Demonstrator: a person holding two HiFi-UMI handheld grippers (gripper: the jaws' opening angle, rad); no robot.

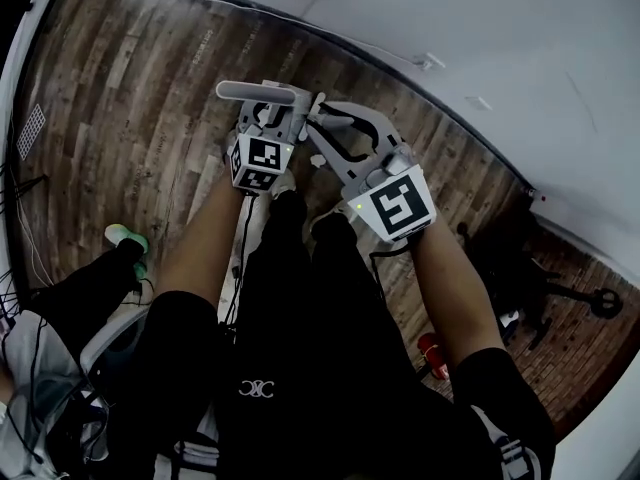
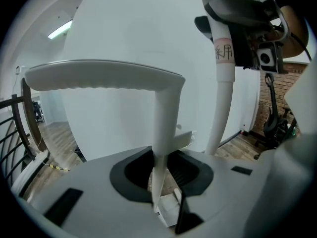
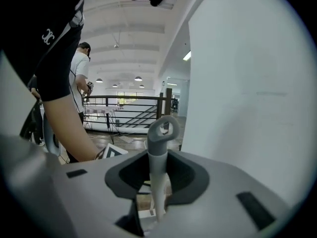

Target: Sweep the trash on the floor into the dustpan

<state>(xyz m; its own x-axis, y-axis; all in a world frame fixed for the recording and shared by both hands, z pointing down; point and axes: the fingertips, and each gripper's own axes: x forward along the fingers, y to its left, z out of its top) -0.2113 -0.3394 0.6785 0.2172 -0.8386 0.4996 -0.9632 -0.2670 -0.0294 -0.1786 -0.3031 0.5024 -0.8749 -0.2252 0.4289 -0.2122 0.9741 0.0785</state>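
Observation:
In the head view both grippers are held out over the wooden floor (image 1: 130, 98). My left gripper (image 1: 272, 108) is shut on a white upright handle (image 2: 163, 133) with a flat crossbar grip (image 1: 250, 92) at its top. My right gripper (image 1: 338, 130) is shut on a white pole (image 3: 157, 182) that ends in a grey hanging loop (image 3: 162, 130). In the left gripper view that pole (image 2: 223, 88) rises at the right into the right gripper's dark body. The lower ends of both handles are hidden behind my body. No trash can be made out on the floor.
A white wall (image 1: 480, 28) runs along the top right. A black wheeled stand (image 1: 560, 288) sits by the brick floor at the right. A green-and-white object (image 1: 127, 236) lies at the left, a red one (image 1: 432, 353) by my right arm. A person (image 3: 79, 68) stands by a railing (image 3: 124, 113).

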